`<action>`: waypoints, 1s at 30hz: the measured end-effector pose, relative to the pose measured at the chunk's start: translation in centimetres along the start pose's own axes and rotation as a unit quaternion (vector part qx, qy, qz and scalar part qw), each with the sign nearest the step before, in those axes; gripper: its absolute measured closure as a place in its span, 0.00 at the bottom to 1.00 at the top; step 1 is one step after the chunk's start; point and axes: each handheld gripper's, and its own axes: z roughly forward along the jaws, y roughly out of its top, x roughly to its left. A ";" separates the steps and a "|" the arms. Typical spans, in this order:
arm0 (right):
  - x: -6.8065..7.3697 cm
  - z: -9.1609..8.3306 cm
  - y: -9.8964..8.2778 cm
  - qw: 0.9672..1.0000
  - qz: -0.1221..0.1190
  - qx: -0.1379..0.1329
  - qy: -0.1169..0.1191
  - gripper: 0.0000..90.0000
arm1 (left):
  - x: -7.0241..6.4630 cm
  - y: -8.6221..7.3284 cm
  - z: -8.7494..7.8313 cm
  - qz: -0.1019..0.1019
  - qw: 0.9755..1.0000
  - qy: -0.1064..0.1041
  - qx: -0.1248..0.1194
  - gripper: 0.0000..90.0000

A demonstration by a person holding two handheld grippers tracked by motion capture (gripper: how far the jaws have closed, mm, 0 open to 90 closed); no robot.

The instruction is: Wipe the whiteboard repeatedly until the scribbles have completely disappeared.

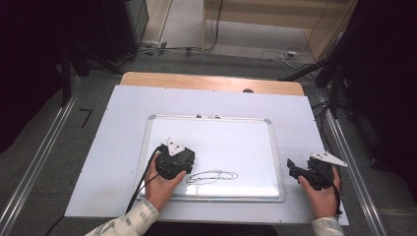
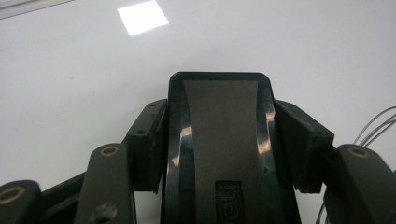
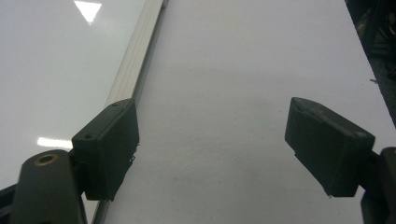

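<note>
Eraser [image 2: 219,154] is sitting clamped in the left tongs [image 1: 183,169], black body squeezed between both pads, face down on the whiteboard [image 1: 246,142] just left of the scribble [image 1: 211,176]. Left gripper view is showing the pads [image 2: 148,140] bearing on the eraser's sides, the grip looking square. Right tongs [image 1: 293,170] are standing wide with nothing between them, hovering over the white sheet [image 1: 300,118] on the surface, just off the board's right frame [image 3: 135,74]. My read: wiping step is about to start. Doing it well means keeping the eraser flat so the full pad is dragging, sweeping right across the whole scribble, light even pressure, overlapping passes. Board could be sliding under the push, so the right tongs should be bracing the frame edge
</note>
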 end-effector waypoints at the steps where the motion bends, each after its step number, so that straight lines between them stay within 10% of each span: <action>1: 0.0 0.0 0.0 1.000 0.001 0.000 0.000 0.18 | 0.0 0.0 0.0 0.000 1.000 0.000 0.000 0.45; 30: 0.0 0.0 0.0 1.000 0.000 0.000 0.000 0.18 | -0.2 0.0 0.1 0.005 1.000 0.003 -0.001 0.46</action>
